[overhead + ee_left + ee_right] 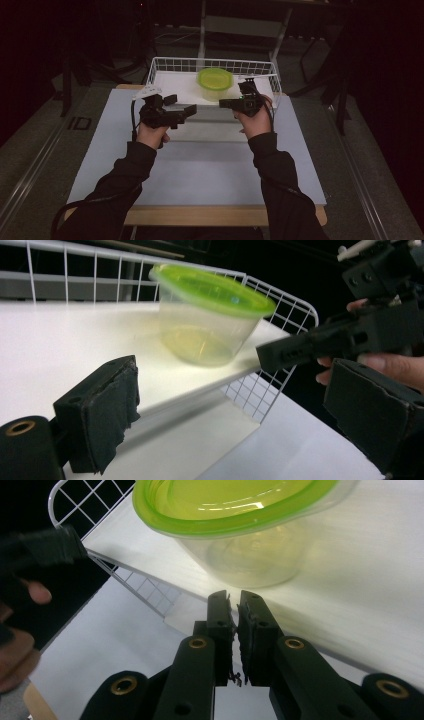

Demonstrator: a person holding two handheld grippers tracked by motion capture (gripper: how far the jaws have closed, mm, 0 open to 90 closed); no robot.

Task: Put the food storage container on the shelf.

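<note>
— Where's the tub from you?

— My left gripper (186,111), jaws wide, sits left of it. The clear plastic tub with a lime-green lid (215,83) stands in the white wire basket (165,65). My right gripper (226,103), pinched together and empty, is nearer, just below-right.

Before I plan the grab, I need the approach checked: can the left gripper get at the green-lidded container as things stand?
Probably yes. The left gripper is open and faces the container across bare white board. The wire basket is open at the front there. The right gripper hovers close beside the container.
</note>
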